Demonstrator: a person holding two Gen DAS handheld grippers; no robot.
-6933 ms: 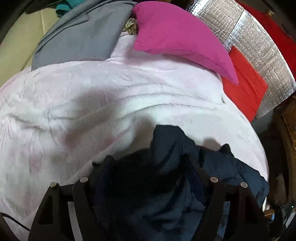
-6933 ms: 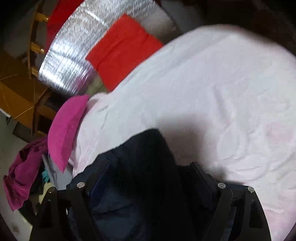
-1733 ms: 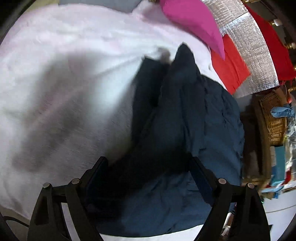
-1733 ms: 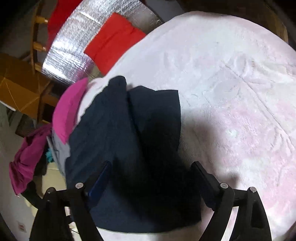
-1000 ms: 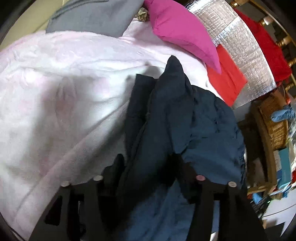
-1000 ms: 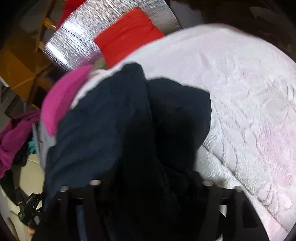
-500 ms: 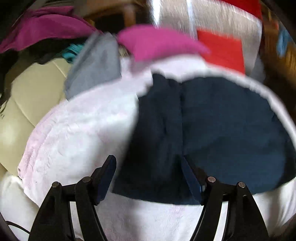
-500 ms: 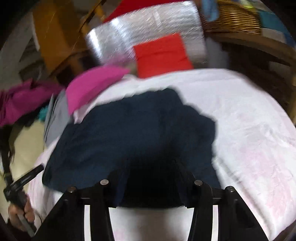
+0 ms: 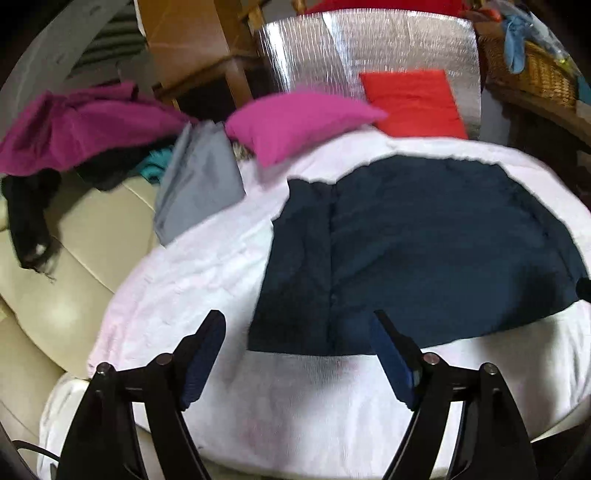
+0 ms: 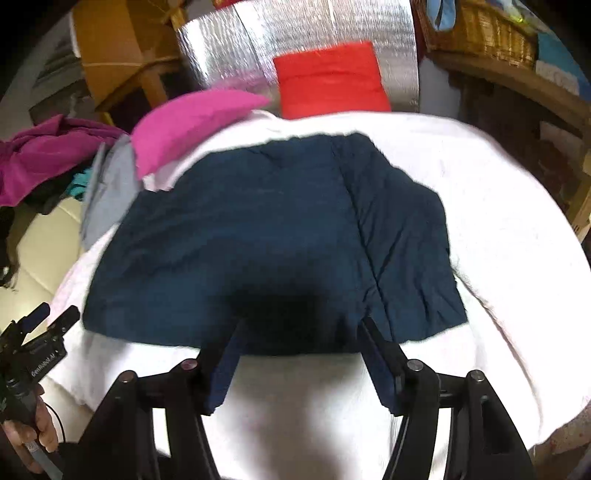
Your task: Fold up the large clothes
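A dark navy garment (image 9: 424,251) lies flat, folded into a wide block, on the pale pink blanket (image 9: 184,288). It also shows in the right wrist view (image 10: 258,236). My left gripper (image 9: 297,354) is open and empty, held back just short of the garment's near left edge. My right gripper (image 10: 299,354) is open and empty at the garment's near edge, right of its middle. The left gripper also shows at the left edge of the right wrist view (image 10: 48,321).
A magenta pillow (image 9: 295,122), a folded grey cloth (image 9: 195,184) and a red cushion (image 9: 410,103) against a silver panel (image 9: 369,55) lie behind the garment. A purple garment heap (image 9: 74,125) lies on the cream sofa (image 9: 55,277). A wicker basket (image 10: 476,33) stands at the right.
Both grippers have let go of the navy garment, opened and pulled back toward the near edge. The garment now lies spread flat on the blanket instead of hanging bunched between the jaws.
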